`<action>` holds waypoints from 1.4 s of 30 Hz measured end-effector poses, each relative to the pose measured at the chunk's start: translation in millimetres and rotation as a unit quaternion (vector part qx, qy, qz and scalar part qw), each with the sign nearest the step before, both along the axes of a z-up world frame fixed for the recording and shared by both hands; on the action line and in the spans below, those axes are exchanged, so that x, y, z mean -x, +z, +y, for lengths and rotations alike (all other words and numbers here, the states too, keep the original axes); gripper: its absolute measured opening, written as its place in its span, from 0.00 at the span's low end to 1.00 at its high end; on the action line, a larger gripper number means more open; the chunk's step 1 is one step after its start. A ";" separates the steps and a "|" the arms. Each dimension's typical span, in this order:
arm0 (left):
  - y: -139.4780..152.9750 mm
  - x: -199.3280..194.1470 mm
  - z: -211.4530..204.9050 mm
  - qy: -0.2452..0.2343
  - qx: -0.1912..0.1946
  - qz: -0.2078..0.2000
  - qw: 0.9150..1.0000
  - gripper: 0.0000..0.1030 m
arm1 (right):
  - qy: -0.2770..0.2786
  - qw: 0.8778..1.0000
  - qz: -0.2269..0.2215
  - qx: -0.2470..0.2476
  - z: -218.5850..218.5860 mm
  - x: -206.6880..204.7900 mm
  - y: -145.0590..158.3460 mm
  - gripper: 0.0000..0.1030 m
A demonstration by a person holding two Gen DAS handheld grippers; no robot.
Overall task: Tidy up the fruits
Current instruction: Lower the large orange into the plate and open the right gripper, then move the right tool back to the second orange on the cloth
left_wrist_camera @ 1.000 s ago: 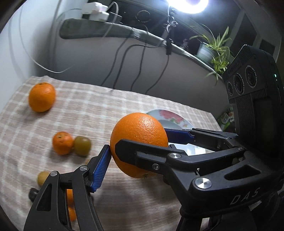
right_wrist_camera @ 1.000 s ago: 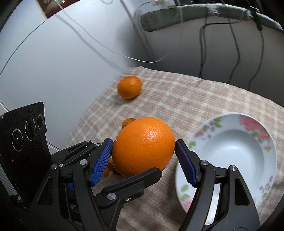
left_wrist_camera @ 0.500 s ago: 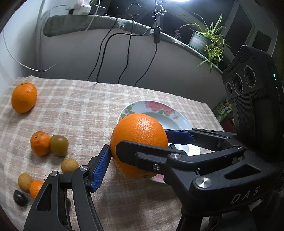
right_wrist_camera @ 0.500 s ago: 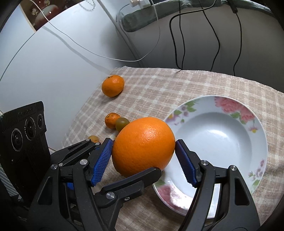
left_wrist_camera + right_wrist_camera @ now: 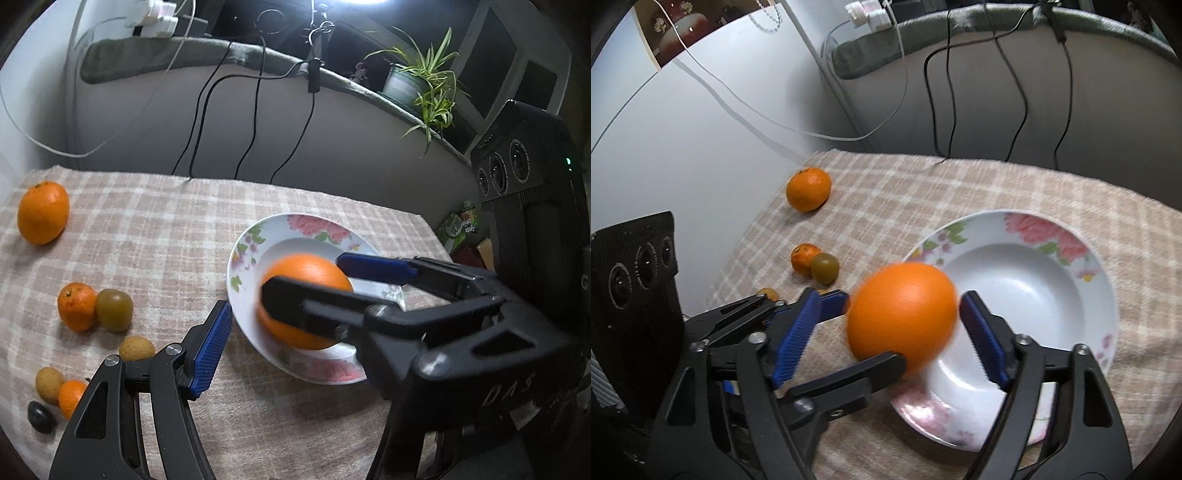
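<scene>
Big orange [image 5: 903,319] released, blurred over floral plate [image 5: 1086,266], both grippers' fingers [image 5: 796,332] now wide

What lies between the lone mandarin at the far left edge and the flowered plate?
Only bare checked cloth lies between the lone mandarin and the plate. No other fruit sits on that stretch. Both wrist views show it.

- The floral plate [image 5: 1086,258] lay on the checked cloth [image 5: 166,236], with a blurred large orange [image 5: 903,314] over its near-left rim between both grippers' parted fingers.
- Left of the plate, a bare strip of cloth lay open.
- Farther left, a mandarin [image 5: 76,305] touching a greenish fruit [image 5: 114,309] and smaller fruits crowded the edge.
- Behind the plate, bare cloth ran to the wall.
</scene>
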State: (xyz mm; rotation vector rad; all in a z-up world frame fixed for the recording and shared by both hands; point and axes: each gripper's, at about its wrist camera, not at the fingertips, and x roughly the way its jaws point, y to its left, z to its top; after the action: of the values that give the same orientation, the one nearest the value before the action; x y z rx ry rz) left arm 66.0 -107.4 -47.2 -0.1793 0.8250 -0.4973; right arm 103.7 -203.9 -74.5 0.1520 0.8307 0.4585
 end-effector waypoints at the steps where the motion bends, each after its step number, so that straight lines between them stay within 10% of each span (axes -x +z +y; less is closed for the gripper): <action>1: 0.8 0.6 0.0 -0.001 0.000 -0.001 1.000 0.61 | -0.007 1.000 -0.004 0.003 -2.8 0.5 1.6 0.89; 21: -1.4 20.3 33.0 0.023 0.004 -0.002 1.000 0.61 | -0.056 0.996 -0.069 0.011 -32.2 36.4 20.5 0.90; 42: -3.2 32.0 135.7 0.126 -0.009 -0.003 0.992 0.61 | 0.024 0.997 -0.066 0.028 29.7 23.8 22.8 0.90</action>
State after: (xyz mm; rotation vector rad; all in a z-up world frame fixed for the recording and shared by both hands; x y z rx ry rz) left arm 34.0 28.4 -50.4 -0.2613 0.7879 -0.2520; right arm 79.9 -174.2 -51.7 0.0500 0.7176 0.4841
